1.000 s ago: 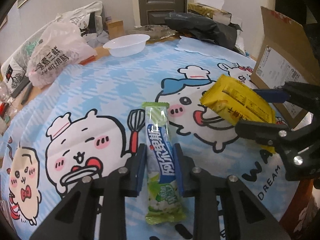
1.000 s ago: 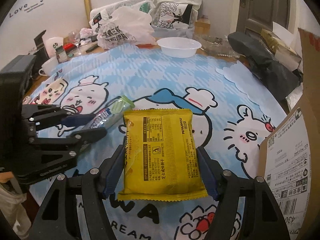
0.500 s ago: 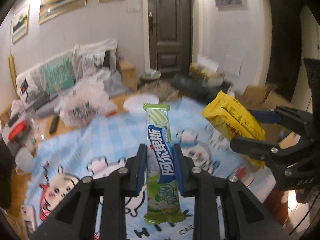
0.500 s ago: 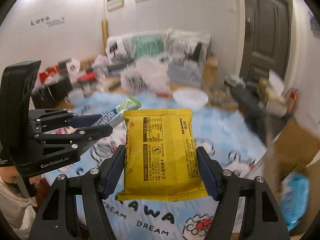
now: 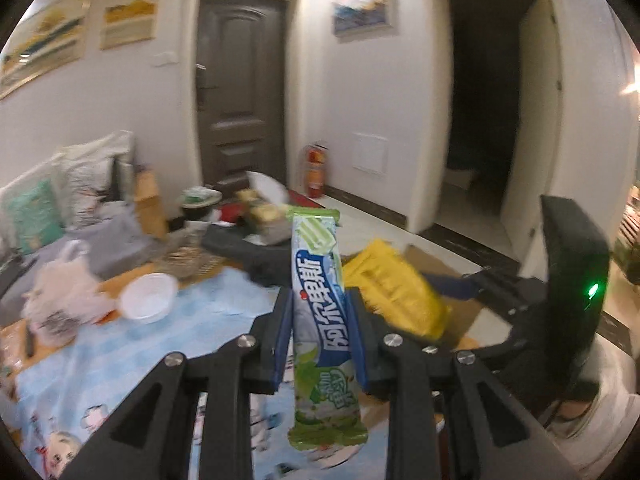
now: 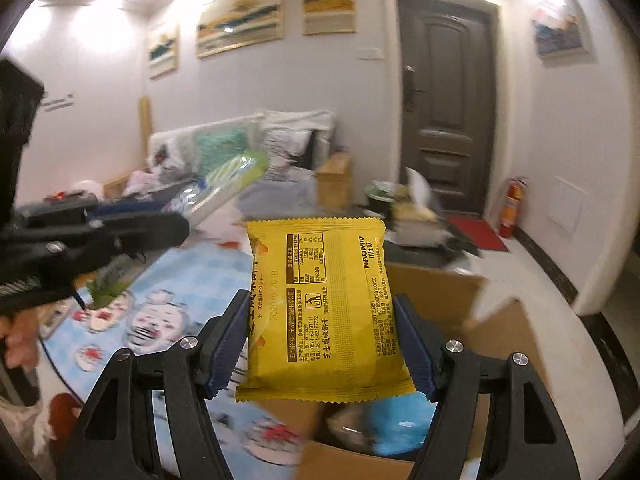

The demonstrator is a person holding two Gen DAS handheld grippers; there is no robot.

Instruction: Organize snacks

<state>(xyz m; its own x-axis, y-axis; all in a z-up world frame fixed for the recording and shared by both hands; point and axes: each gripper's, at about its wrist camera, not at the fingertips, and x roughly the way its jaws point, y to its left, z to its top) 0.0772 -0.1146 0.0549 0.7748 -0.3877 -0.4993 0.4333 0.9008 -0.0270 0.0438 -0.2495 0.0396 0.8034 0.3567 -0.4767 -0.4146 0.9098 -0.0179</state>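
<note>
Above the table's 3 o'clock edge, both loads lifted well off the cartoon tablecloth point(image 5: 168, 332), with open air all round. Left gripper point(image 5: 320, 336) clamped on green-and-blue snack bar point(image 5: 322, 320), held upright, ends poking out past the pads. Right gripper point(image 6: 320, 336) clamped on yellow snack packet point(image 6: 322, 312), flat face to the camera, hanging over the open cardboard box point(image 6: 500, 332); blue contents blurred at 6 o'clock inside it. White bowl point(image 5: 149, 297) at 9 o'clock on the cloth, well apart. Compared with a second ago: no longer low over the cloth, now raised and swung toward the box and doorway side.
</note>
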